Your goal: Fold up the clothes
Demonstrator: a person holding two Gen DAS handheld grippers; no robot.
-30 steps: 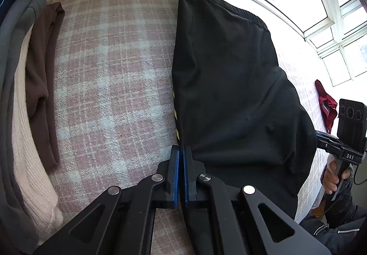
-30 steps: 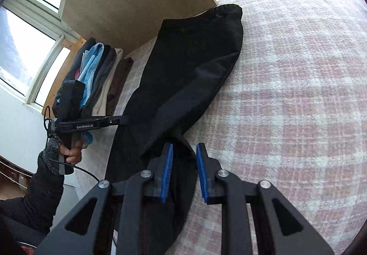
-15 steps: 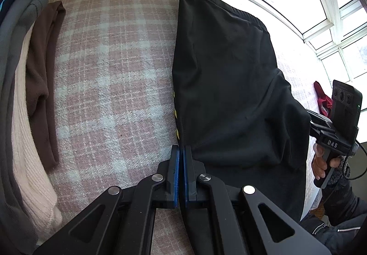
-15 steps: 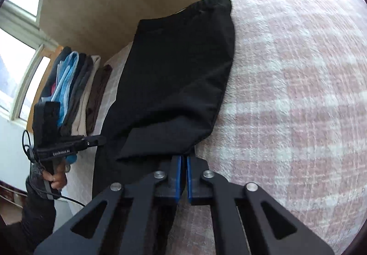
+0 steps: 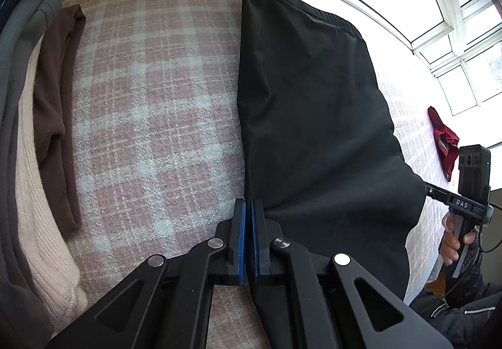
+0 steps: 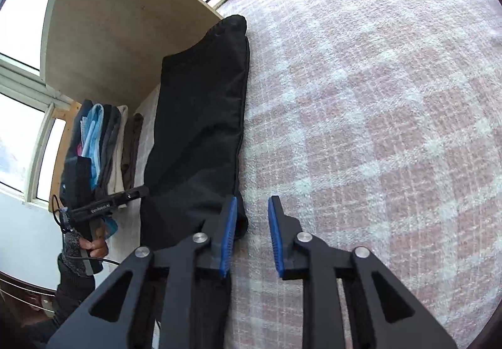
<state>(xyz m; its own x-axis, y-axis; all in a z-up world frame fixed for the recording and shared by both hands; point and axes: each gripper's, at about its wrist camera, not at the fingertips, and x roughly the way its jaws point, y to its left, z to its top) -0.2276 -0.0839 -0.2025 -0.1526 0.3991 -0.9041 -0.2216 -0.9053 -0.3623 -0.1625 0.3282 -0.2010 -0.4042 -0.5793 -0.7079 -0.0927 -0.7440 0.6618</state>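
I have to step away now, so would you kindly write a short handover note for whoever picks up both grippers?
Left gripper: shut on the near edge of the black trousers.
Right gripper: open, empty, just beside the trousers' near right corner, over the pink plaid blanket.
Trousers: lying lengthwise on the blanket, waistband at the far end by the wooden panel.
Folded clothes stack: to the left.
Done: near end appears folded over once.
Left: probably finish the fold, then move the trousers to the stack.

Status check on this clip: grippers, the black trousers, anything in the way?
Left gripper jaws shut on the black trousers edge. Right gripper jaws open, beside the trousers. Trousers flat on the plaid blanket. Folded stack off to the side.
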